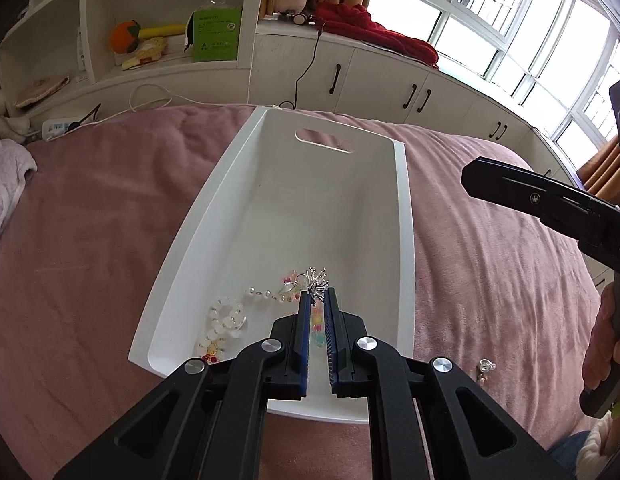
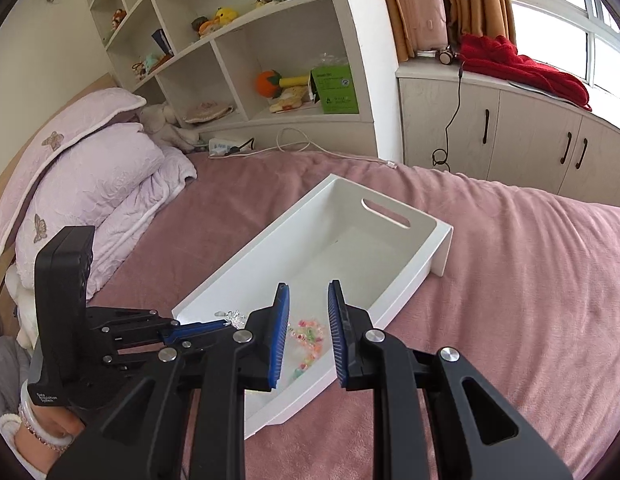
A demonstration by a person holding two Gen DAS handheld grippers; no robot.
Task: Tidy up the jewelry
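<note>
Pink bedspread [image 2: 510,280], lilac quilt [image 2: 109,184], red cloth [image 2: 522,68], green box [image 2: 336,90]

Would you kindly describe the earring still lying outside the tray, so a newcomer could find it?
On the pink bedspread lies a white tray. Just off its near right corner sits a small silvery earring, alone on the fabric; all the other jewelry lies inside the tray.

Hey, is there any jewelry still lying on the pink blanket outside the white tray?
Yes, a small pearl-and-silver earring lies on the pink blanket, off the near right corner of the white tray.
</note>
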